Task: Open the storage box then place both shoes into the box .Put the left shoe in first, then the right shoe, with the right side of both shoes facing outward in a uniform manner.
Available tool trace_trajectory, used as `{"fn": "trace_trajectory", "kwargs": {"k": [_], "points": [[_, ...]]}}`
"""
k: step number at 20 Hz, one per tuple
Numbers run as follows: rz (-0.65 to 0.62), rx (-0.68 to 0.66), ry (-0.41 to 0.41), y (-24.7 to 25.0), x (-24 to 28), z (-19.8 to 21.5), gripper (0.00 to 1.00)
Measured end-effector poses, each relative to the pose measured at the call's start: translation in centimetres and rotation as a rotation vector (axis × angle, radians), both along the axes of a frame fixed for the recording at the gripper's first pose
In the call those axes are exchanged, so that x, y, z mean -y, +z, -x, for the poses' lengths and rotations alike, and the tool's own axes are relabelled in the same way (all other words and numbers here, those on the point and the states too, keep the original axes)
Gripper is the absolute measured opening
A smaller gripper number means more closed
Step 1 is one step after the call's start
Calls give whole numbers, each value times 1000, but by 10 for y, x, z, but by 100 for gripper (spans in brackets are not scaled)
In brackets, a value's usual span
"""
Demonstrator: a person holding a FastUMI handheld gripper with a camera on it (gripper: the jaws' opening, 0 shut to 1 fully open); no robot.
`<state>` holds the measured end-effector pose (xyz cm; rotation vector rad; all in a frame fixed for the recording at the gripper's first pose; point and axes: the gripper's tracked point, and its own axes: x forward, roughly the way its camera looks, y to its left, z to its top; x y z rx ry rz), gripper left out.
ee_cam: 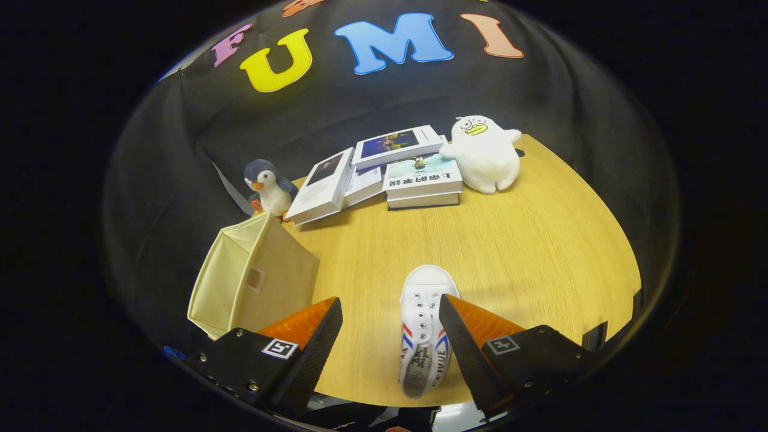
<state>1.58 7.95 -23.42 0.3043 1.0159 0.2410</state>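
Hand-held gripper (390, 315) is spread wide open over the tabletop (528, 240), white shoe (423, 327) lying between the fingers right against the right one, toe pointing away, and the beige storage box (252, 279) just beyond the left finger.

White shoe (423, 327) with red and blue side stripes, cream storage box (252, 279), light wood-grain counter (540, 240), white plush duck (485, 153), grey-and-white penguin (268, 187).

Gripper (390, 312) fingers spread wide over the wooden table (540, 240), white shoe (425, 330) lower center hugging the right finger, cream storage box (252, 279) lower left, books (384, 171) up top.
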Motion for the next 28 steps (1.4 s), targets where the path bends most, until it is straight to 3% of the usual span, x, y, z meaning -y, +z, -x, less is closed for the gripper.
{"fn": "trace_trajectory", "kwargs": {"k": [8, 16, 24, 28], "points": [[44, -80, 18, -45, 26, 19, 98], [181, -181, 74, -91, 47, 41, 98], [206, -240, 80, -117, 38, 39, 98], [173, -271, 64, -125, 32, 38, 92]]}}
